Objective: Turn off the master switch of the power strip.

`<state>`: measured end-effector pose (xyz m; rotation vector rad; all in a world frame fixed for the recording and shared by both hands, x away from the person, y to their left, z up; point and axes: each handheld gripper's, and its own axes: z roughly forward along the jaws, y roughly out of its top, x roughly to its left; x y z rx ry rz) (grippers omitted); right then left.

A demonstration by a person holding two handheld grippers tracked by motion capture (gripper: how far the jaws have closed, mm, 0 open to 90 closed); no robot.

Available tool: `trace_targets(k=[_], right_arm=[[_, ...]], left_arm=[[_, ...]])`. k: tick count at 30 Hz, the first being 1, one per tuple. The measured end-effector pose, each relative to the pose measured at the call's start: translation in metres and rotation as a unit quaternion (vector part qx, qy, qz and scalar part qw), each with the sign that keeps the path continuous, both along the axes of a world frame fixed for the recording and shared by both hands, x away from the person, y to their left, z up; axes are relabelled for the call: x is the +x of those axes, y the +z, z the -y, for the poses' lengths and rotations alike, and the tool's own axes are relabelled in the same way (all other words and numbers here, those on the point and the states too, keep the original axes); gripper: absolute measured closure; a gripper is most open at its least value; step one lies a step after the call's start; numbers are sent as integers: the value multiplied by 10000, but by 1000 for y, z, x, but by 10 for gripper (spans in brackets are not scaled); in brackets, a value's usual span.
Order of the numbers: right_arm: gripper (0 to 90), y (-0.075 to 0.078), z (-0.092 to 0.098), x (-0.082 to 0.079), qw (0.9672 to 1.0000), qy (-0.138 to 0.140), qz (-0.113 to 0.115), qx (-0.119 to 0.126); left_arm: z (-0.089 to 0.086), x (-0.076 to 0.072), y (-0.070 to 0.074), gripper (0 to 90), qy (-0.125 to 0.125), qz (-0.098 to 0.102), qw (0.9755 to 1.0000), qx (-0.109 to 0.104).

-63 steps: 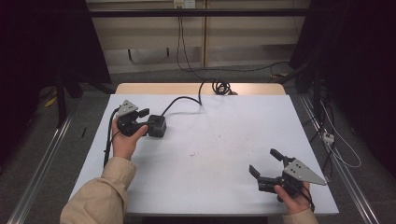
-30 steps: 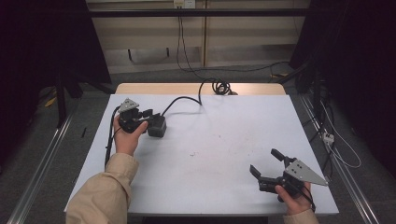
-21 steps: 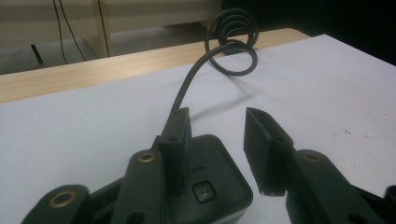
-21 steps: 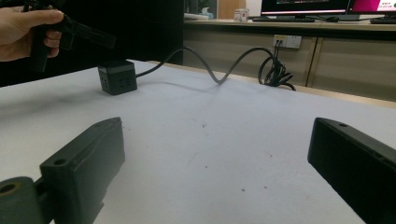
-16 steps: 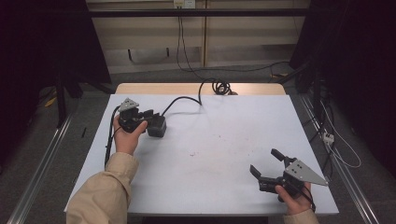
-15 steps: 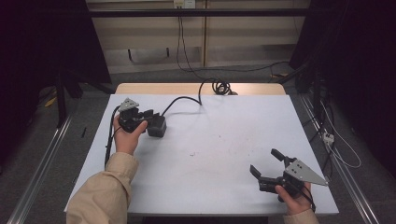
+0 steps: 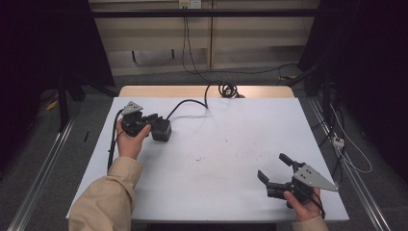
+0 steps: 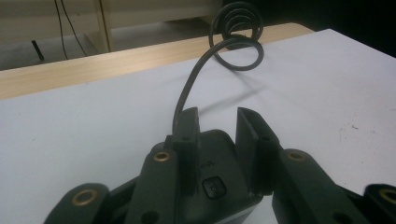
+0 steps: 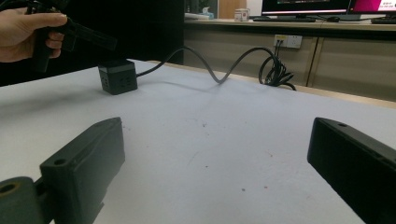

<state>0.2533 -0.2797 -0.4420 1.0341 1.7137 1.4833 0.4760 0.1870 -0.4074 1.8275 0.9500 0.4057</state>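
At upper left of the white table [image 7: 231, 144], the left gripper [image 7: 153, 121] has its jaws slightly parted over a black power cube [image 7: 161, 130], not clamping it. At lower right, the right gripper [image 7: 275, 169] gapes wide, empty. No legible writing.

Power cube [image 7: 161, 130] near the bench's [image 7: 231, 144] far-left corner; its cable [image 7: 192, 102] runs to the far edge; right tongs [image 7: 279, 171] near-right.

The table [image 7: 226, 144] is plain white, faintly speckled with dark flecks near its middle. At ten o'clock sits a black cube [image 7: 161, 129] trailing a black cable [image 7: 192, 102]. Both grippers, left [image 7: 150, 119] and right [image 7: 274, 168], are black with grey plates. The sleeve [image 7: 108, 199] is tan.
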Motion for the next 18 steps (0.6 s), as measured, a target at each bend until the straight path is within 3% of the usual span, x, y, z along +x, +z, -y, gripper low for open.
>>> trace_targets(k=[13, 15, 18], right_arm=[[41, 0, 0, 0, 10000, -1, 1, -7], [41, 0, 0, 0, 10000, 5, 3, -8], [42, 0, 0, 0, 10000, 0, -2, -22]], left_arm=[[-1, 0, -1, 830, -105, -47, 9998, 136], [-2, 1, -2, 896, -49, -126, 9997, 189], [-2, 1, -3, 900, -71, -180, 9996, 198]])
